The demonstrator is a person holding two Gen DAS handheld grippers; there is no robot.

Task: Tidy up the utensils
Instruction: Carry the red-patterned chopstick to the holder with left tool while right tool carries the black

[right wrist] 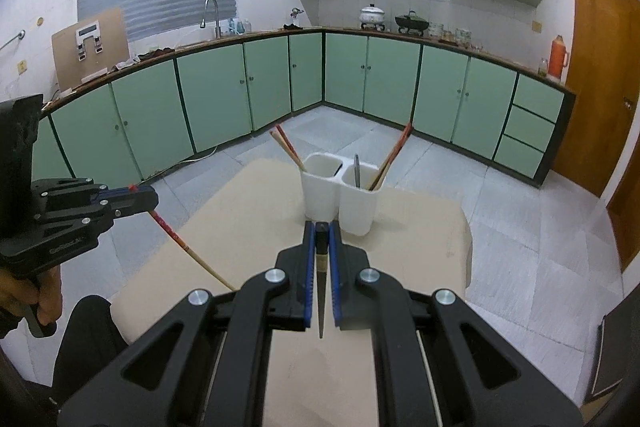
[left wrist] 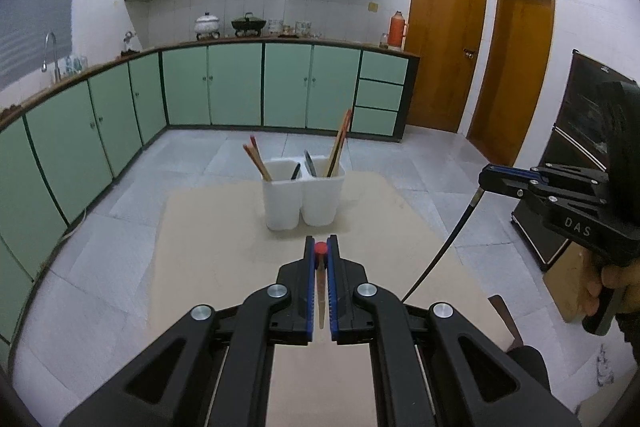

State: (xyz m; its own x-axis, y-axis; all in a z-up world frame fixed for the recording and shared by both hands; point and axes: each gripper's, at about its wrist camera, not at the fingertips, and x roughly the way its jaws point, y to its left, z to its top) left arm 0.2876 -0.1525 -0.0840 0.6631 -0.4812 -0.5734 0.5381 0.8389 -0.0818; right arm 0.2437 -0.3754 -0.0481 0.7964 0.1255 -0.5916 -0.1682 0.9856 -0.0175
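The left gripper (left wrist: 320, 247) is closed on a red-tipped chopstick (left wrist: 319, 248). The red end sits between the fingertips, and the pale shaft runs back between the blue pads (left wrist: 308, 283). In the right wrist view the same chopstick (right wrist: 188, 247) hangs down from the left gripper (right wrist: 134, 199) at a slant over the left edge of the table (right wrist: 248, 211).

The right gripper (right wrist: 321, 231) is closed on a black chopstick (right wrist: 321, 291), which lies lengthwise between its fingers with the pointed end toward the camera. In the left wrist view this chopstick (left wrist: 444, 247) curves down from the right gripper (left wrist: 490, 179) above the right part of the table (left wrist: 208, 247).

A white two-compartment holder (left wrist: 303, 199) stands upright near the far edge of the table. Its left compartment holds slanted red-tipped chopsticks (left wrist: 256, 159) and one dark utensil (left wrist: 295, 171). Its right compartment holds another dark utensil (left wrist: 310, 163) and a second bundle of chopsticks (left wrist: 340, 143), which leans to the right. Both grippers are on the near side of the holder and apart from it.
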